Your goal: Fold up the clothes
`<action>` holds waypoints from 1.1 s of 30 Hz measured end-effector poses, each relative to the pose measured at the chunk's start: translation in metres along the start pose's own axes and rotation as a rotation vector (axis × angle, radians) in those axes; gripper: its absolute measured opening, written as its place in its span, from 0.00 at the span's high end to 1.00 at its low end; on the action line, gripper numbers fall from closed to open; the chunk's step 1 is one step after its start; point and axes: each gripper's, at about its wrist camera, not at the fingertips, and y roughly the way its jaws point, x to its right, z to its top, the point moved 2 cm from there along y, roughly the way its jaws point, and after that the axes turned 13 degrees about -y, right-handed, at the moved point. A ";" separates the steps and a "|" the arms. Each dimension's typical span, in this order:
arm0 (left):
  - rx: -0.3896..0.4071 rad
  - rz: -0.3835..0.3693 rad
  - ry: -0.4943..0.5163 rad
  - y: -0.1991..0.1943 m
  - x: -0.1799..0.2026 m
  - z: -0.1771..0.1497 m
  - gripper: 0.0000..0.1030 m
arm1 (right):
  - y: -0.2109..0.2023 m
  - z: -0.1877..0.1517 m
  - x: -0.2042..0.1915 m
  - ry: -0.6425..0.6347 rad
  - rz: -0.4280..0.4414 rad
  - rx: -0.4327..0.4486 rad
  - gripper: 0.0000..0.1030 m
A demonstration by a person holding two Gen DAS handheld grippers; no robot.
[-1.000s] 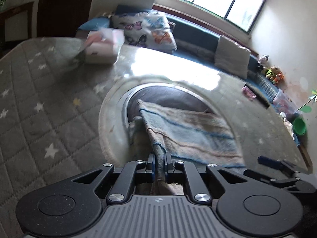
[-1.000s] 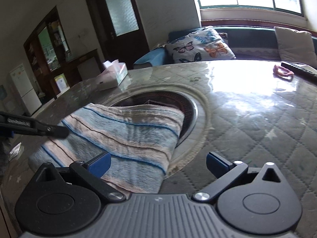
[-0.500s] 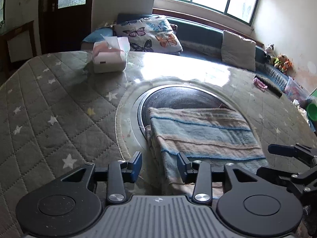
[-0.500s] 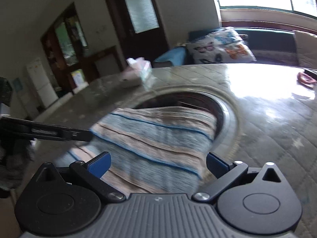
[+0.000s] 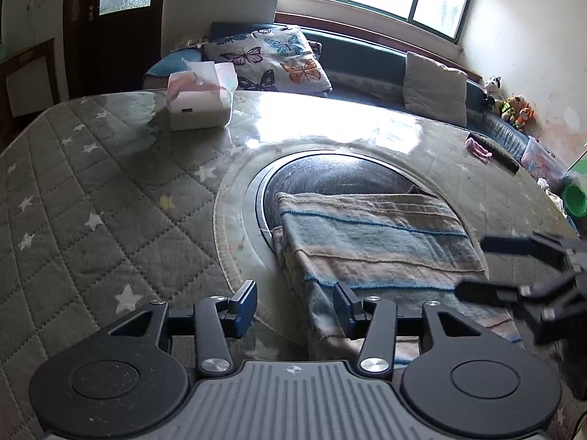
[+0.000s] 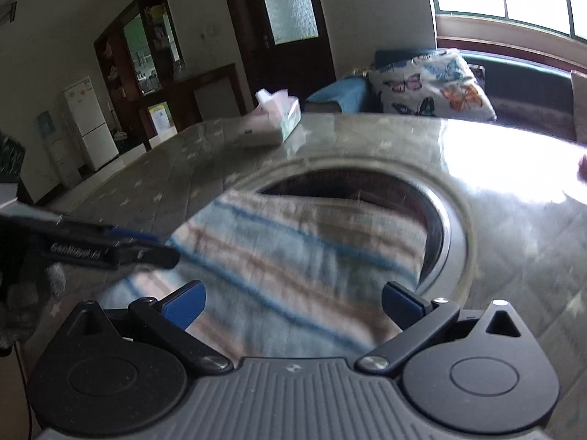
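Observation:
A folded striped cloth (image 5: 374,242), blue, beige and brown, lies on the quilted table over the round dark inset (image 5: 330,172). It also shows in the right wrist view (image 6: 293,264), blurred. My left gripper (image 5: 295,306) is open and empty, just above the cloth's near left corner. My right gripper (image 6: 291,302) is open and empty, above the cloth's near end. The right gripper's fingers (image 5: 513,267) show at the right of the left wrist view. The left gripper's fingers (image 6: 110,245) show at the left of the right wrist view.
A tissue box (image 5: 200,101) stands at the table's far left. A pink item (image 5: 477,146) and a dark remote (image 5: 495,152) lie at the far right. A bench with a butterfly cushion (image 5: 271,60) runs behind the table. The grey star-quilted cover (image 5: 91,190) spreads left.
My left gripper has let go of the cloth's edge, opened and pulled back. The cloth now lies flat and folded. My right gripper stayed open and shifted, its view swinging left.

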 end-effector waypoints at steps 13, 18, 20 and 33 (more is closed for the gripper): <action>-0.027 -0.008 -0.003 0.007 -0.011 -0.003 0.43 | 0.062 0.017 0.041 0.071 0.060 -0.069 0.00; -0.017 -0.003 -0.006 0.004 -0.012 -0.001 0.40 | 0.049 0.023 0.029 0.036 0.044 -0.053 0.00; -0.013 -0.003 -0.013 0.003 -0.013 0.000 0.39 | 0.041 0.025 0.017 -0.007 0.044 -0.046 0.00; -0.019 0.014 -0.011 0.006 -0.013 -0.003 0.38 | 0.031 0.006 -0.089 -0.330 0.085 -0.066 0.00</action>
